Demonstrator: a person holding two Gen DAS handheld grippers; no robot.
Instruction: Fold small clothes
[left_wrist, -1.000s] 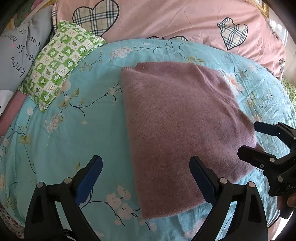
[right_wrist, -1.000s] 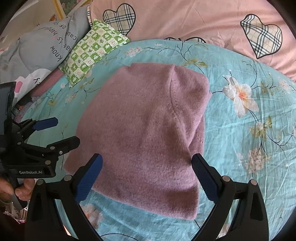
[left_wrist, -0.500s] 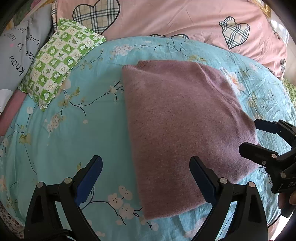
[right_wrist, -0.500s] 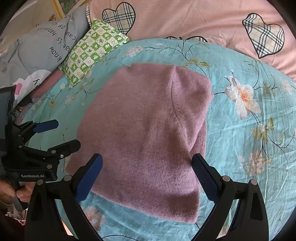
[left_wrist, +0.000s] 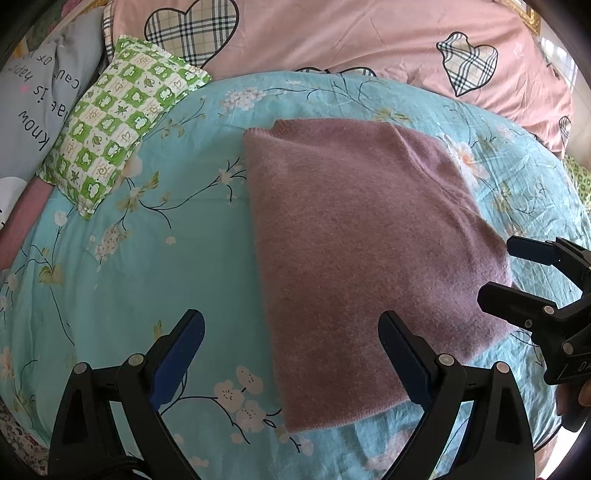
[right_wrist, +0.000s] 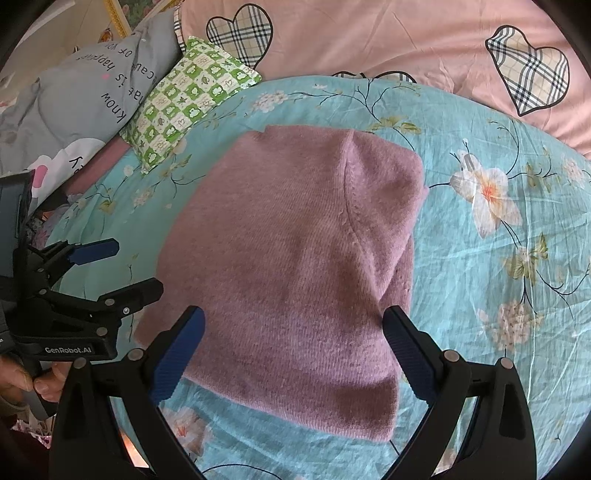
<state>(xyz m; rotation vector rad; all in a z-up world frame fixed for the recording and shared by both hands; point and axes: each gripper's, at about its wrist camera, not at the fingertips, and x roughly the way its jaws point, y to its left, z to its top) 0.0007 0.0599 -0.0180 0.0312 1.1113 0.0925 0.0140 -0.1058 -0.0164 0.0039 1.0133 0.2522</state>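
Mauve knit garment lies folded on the bed, long axis running away from us; both grippers' jaws spread, empty, right gripper nearer its near hem.

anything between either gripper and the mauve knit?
Nothing visible. The mauve knit lies flat on the floral sheet, bare around its edges. The left gripper and right gripper hang open over its near edge. The green pillow sits well off.
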